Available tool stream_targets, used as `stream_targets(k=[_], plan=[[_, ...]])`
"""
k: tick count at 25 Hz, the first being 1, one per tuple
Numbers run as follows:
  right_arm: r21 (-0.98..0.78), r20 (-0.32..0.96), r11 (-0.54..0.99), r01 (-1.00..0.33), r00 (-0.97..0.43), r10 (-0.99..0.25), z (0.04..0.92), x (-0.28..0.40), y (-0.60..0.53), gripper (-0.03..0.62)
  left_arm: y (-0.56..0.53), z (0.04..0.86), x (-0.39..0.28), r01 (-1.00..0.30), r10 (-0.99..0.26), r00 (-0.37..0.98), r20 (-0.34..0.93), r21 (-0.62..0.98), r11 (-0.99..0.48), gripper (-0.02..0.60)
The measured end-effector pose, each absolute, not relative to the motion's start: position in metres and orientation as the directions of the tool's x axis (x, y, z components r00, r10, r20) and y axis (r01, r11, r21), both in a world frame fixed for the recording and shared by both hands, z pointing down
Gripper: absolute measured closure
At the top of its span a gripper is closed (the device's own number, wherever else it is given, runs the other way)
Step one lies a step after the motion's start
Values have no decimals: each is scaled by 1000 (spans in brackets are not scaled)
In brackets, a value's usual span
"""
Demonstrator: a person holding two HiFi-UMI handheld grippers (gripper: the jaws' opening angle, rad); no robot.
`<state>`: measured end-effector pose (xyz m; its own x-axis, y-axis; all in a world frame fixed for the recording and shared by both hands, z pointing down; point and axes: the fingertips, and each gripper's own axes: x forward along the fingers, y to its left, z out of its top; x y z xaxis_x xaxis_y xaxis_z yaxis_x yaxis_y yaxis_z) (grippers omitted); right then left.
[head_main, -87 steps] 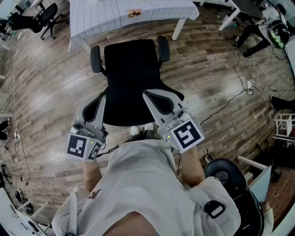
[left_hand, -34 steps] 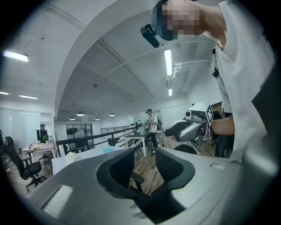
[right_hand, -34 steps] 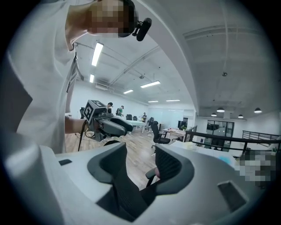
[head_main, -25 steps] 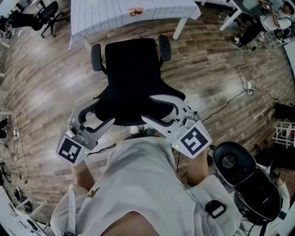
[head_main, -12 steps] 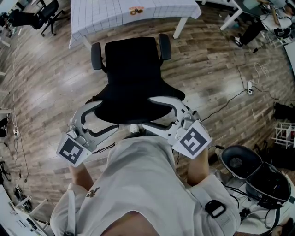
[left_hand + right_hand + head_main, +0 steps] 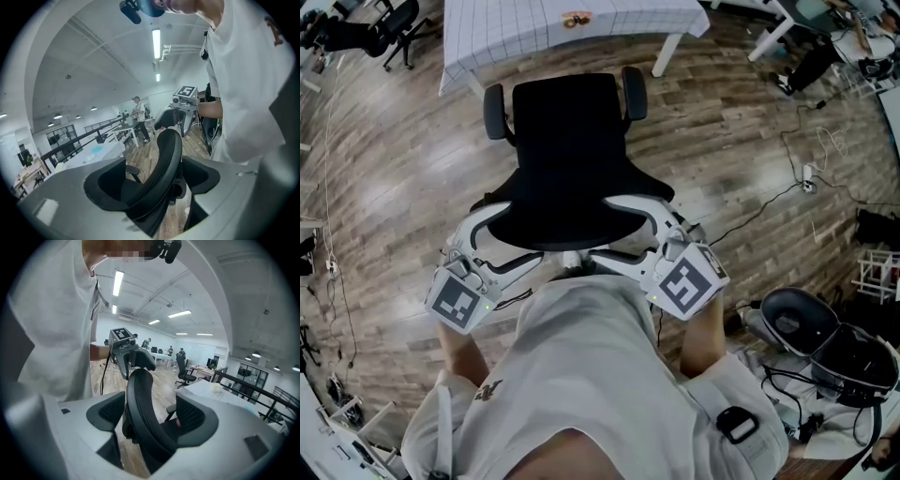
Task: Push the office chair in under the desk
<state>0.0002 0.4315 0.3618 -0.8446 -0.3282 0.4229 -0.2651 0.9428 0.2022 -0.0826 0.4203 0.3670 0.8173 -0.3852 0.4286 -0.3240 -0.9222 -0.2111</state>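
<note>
The office chair [image 6: 572, 150] stands on the wooden floor [image 6: 394, 187] just short of the tabletop [image 6: 516, 37], which is draped in a white gridded cloth; the seat faces that tabletop and its front edge lies close to the hanging cloth, though the chair is not under it; the two armrests [image 6: 494, 111] [image 6: 634, 92] stand out at either side of the seat. The curved black backrest is the part nearest the person, whose white shirt [image 6: 591, 375] fills the lower part of the head view. The left claw [image 6: 523, 234] reaches round the backrest's left edge and the right claw [image 6: 602, 228] round its right edge, both tilted somewhat downward; each claw's jaws have just been opening and stand wide apart, with the backrest's rim between them; in each gripper view floor or seat shows between the rim and the pads, so neither claw clamps it. A small orange-brown thing [image 6: 575, 20] lies on the cloth near the tabletop's middle; a dark cable [image 6: 769, 202] trails over the floor to the right; another black chair [image 6: 389, 33] stands well apart at the upper left.
</note>
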Motion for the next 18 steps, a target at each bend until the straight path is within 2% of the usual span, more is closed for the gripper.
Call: stream_targets(k=[2, 7, 18], plan=[[225, 452, 942, -249, -830, -327, 368, 2, 431, 232, 420, 370, -82, -321, -387, 808, 443, -220, -921, 204], [279, 526, 931, -235, -774, -352, 386, 7, 422, 210, 415, 374, -80, -328, -401, 795, 455, -234, -915, 193], [325, 555, 918, -227, -740, -379, 401, 5, 415, 204, 413, 379, -79, -336, -417, 779, 469, -250, -908, 169]])
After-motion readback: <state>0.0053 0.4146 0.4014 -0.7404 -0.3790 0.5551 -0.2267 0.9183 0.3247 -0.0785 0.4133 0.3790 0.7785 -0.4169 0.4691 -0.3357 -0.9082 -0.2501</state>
